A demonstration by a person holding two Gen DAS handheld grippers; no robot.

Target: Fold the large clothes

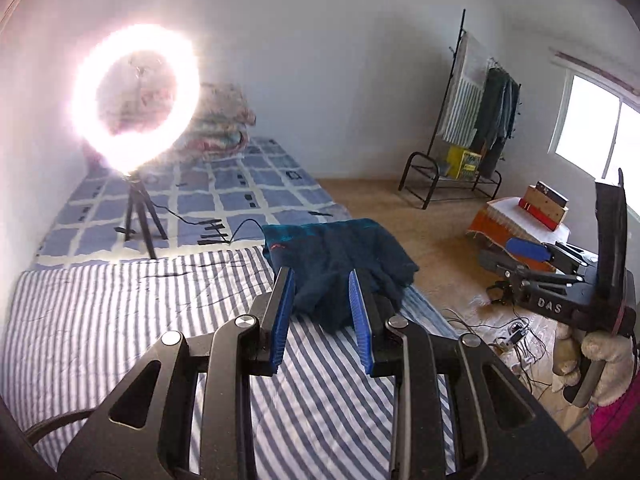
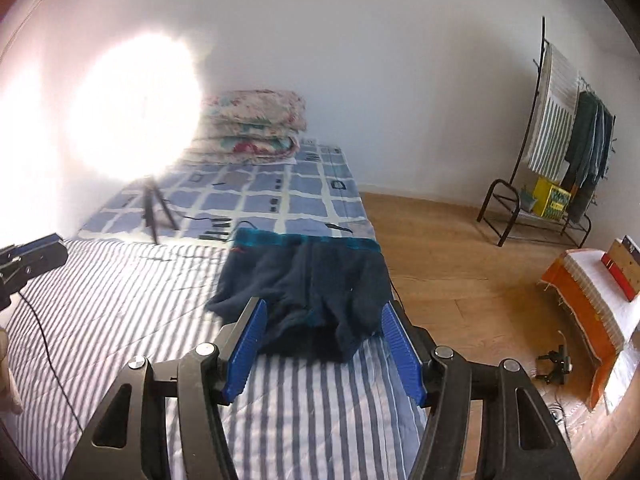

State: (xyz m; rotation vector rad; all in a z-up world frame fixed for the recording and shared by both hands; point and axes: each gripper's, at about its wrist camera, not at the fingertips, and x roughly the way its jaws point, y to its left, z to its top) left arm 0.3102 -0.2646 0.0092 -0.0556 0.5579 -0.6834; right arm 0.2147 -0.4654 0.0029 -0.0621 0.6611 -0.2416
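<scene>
Nearest in the left wrist view, the left gripper hangs above the striped sheet with its blue pads a narrow gap apart and nothing between them; they touch neither cloth nor bed. In the right wrist view, the right gripper holds its ribbed blue pads wide apart, also empty and clear of the bedding.

Just beyond both sets of fingertips lies the dark blue garment, folded into a compact, somewhat rumpled bundle on the striped sheet, close to the bed's right edge. A teal band runs along its far edge, and its near edge is bunched and uneven. From the left wrist view the same garment sits ahead of the left fingers, apart from them.

Off to the right in that view, the right gripper shows in the air over the wooden floor, held by a hand in a fuzzy sleeve.

Farther back, a ring light on a tripod stands on the blue checked bedspread, glaring hard. Folded floral quilts are stacked at the wall, and a clothes rack stands at the far right.
</scene>
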